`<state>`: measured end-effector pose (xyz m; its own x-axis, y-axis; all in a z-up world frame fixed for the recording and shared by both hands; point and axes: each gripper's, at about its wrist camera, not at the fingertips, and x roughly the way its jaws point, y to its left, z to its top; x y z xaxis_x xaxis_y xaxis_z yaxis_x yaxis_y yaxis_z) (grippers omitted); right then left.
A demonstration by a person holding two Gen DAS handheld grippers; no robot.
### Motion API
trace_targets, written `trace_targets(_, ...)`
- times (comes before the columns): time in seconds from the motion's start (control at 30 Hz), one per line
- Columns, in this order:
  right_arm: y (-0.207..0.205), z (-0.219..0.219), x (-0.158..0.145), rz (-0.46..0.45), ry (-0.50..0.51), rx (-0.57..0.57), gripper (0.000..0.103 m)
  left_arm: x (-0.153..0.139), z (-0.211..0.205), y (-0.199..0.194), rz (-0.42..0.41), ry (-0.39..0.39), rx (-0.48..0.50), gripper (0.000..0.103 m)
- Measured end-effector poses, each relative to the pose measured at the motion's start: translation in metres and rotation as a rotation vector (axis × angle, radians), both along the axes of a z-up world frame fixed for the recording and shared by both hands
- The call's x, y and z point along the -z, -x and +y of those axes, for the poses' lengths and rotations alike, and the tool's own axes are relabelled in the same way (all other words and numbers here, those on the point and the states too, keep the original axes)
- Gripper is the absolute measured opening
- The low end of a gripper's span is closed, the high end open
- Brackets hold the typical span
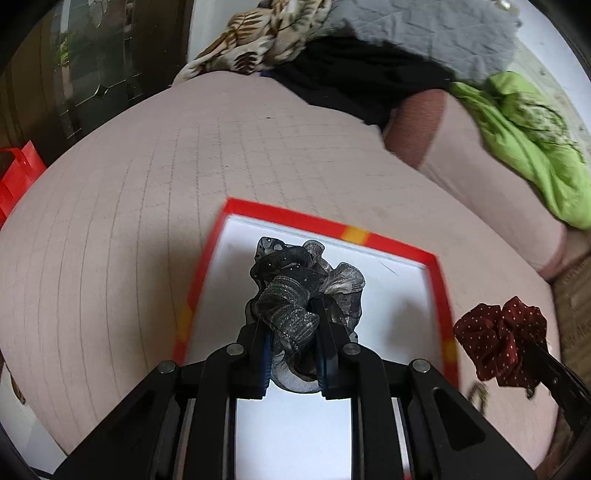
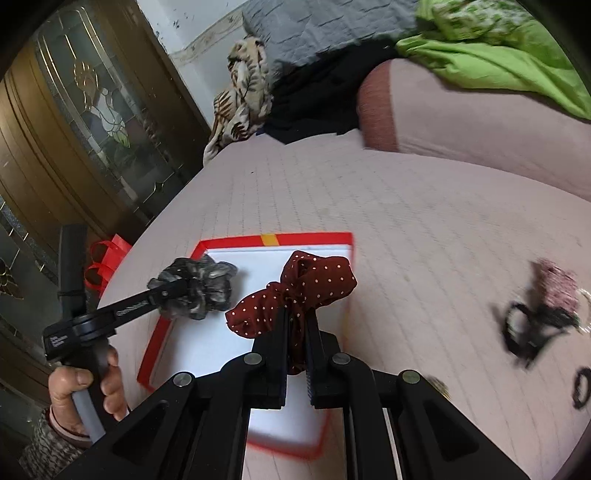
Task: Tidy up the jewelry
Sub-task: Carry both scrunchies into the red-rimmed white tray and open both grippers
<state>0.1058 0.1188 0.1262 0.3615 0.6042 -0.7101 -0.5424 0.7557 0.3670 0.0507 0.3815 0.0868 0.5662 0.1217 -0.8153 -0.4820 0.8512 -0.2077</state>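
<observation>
A shallow red box (image 1: 441, 291) with a white inside lies on the pink bed cover; it also shows in the right wrist view as the red box (image 2: 306, 238). My left gripper (image 1: 293, 325) is shut on a grey-black glittery scrunchie (image 1: 295, 280) and holds it above the box's white floor. From the right wrist view, that left gripper (image 2: 173, 290) reaches in from the left with the grey scrunchie (image 2: 201, 288). My right gripper (image 2: 297, 321) is shut on a dark red scrunchie with white dots (image 2: 306, 282), over the box's right part. The red scrunchie (image 1: 498, 336) hangs just right of the box.
Loose hair ties and a pink-and-black bundle (image 2: 543, 314) lie on the bed cover (image 2: 424, 221) to the right. A green cloth (image 1: 532, 147), a grey blanket (image 1: 424, 33) and a leaf-print cloth (image 1: 258, 37) sit at the far side. A red bag (image 2: 105, 258) hangs off the left edge.
</observation>
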Motion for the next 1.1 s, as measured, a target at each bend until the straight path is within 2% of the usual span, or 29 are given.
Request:
trace_targets(0.2,-0.032,0.042,0.027,0.048,-0.005,-0.012,0.009,0.017,0.028,-0.036,0.032,-0.022,-0.033,0.019)
trace_targets(0.37,-0.047,0.060,0.053,0.079,0.042,-0.023,0.009,0.029,0.040,-0.047,0.056,-0.054,-0.058,0.023)
trace_targets(0.43,-0.049,0.060,0.060,0.081,0.061,-0.026,0.012,0.030,0.044,-0.048,0.058,-0.059,-0.073,0.026)
trace_targets(0.47,-0.050,0.059,0.062,0.074,0.071,-0.023,0.013,0.031,0.045,-0.047,0.056,-0.060,-0.079,0.030)
trace_targets(0.53,-0.051,0.054,0.061,0.063,0.080,-0.016,0.032,0.032,0.047,-0.046,0.056,-0.054,-0.086,0.039)
trace_targets(0.73,-0.036,0.029,0.037,0.000,0.068,-0.014,0.054,0.020,0.048,-0.032,0.015,0.009,-0.095,0.054)
trace_targets(0.9,0.005,0.003,0.040,-0.031,0.171,-0.026,0.054,0.000,0.041,-0.007,-0.042,0.046,-0.075,0.056)
trace_targets(0.93,0.012,0.001,0.044,-0.026,0.182,-0.032,0.051,-0.003,0.040,-0.001,-0.050,0.048,-0.075,0.056)
trace_targets(0.97,0.019,-0.002,0.048,-0.021,0.189,-0.039,0.046,-0.008,0.039,0.010,-0.067,0.055,-0.081,0.056)
trace_targets(1.03,0.036,-0.006,0.058,-0.010,0.218,-0.054,0.026,-0.012,0.039,0.024,-0.085,0.066,-0.098,0.058)
trace_targets(1.07,0.041,-0.007,0.063,-0.008,0.238,-0.059,0.022,-0.015,0.038,0.035,-0.096,0.076,-0.114,0.058)
trace_targets(1.1,0.047,-0.007,0.069,-0.003,0.258,-0.063,0.013,-0.017,0.037,0.043,-0.103,0.084,-0.123,0.059)
